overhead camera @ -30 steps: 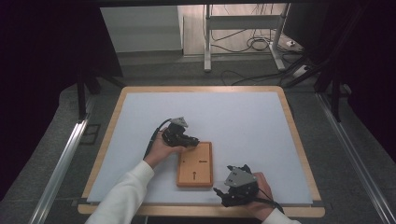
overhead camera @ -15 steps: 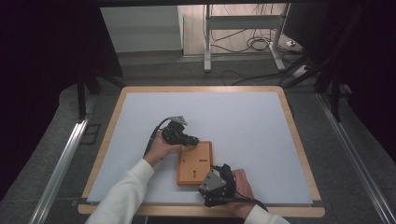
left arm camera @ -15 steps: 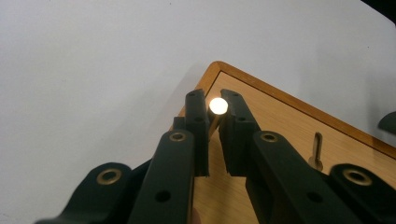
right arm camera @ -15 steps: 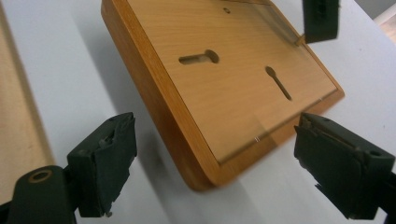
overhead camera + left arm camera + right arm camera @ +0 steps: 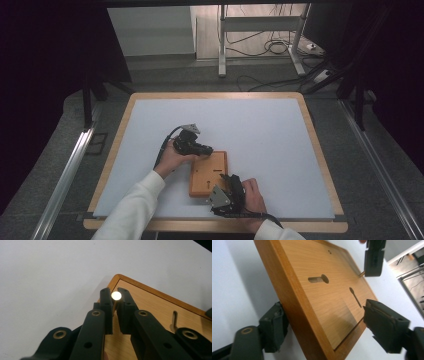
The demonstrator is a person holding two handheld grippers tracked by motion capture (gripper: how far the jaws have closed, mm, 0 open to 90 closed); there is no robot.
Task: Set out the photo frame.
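Wooden board lies flat on the white table, lower centre of high view; left gripper at the board's upper-left corner, jaws narrow, clamped on a small round-headed metal pin standing at that corner; right gripper at the board's lower-right end, jaws wide and straddling the board's width, just been closing, pads near the edges; contact unclear; keyhole slots visible on the board face.
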